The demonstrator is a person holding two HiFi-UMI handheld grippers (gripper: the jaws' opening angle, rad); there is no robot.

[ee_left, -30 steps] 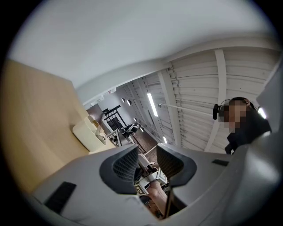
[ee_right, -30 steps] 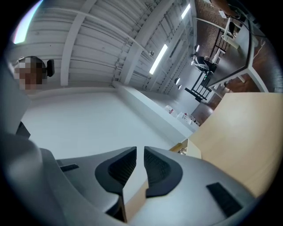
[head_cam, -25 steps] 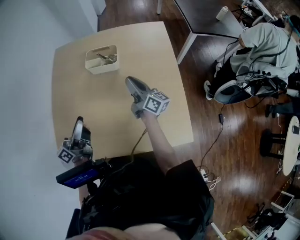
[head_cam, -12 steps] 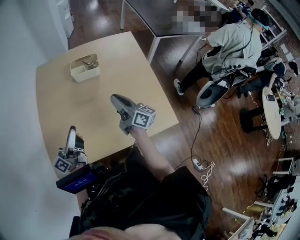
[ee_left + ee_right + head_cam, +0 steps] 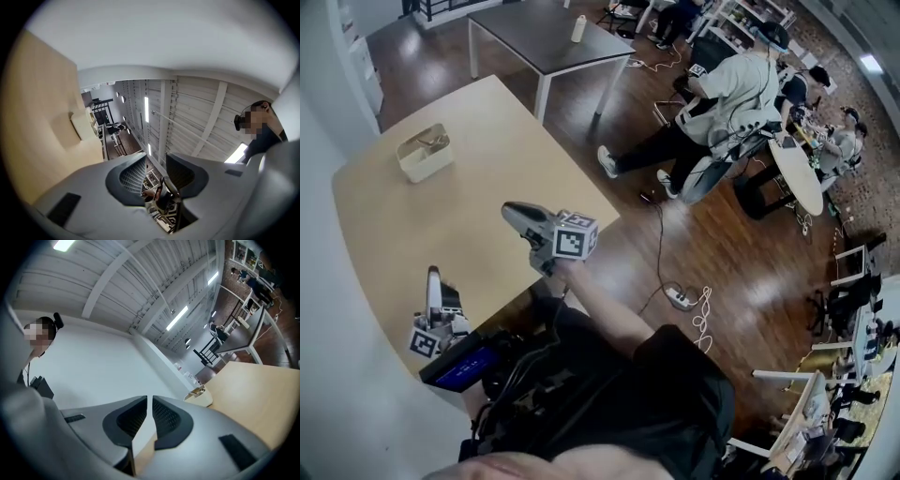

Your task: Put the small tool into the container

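Observation:
A cream container [image 5: 425, 153] stands at the far left of the tan table [image 5: 487, 112], with small metal tools [image 5: 432, 142] lying in it. My right gripper [image 5: 515, 212] hovers over the table's near right part, well short of the container. Its jaws stand almost together with nothing between them [image 5: 150, 401]. That view shows the container [image 5: 199, 395] far ahead. My left gripper [image 5: 433, 279] lies near the table's front left edge, tipped up. Its jaws [image 5: 156, 158] are apart and empty, and its view has the container [image 5: 83, 125] at the left.
A white wall runs along the table's left side. Behind stands a dark table [image 5: 546, 37] with a bottle on it. People sit at desks at the right [image 5: 727, 89]. A cable and power strip [image 5: 680, 298] lie on the wooden floor.
The head camera has tilted up, so more of the room shows. My right gripper has drawn back from the container toward the table's near edge. The left gripper stays by the front left edge.

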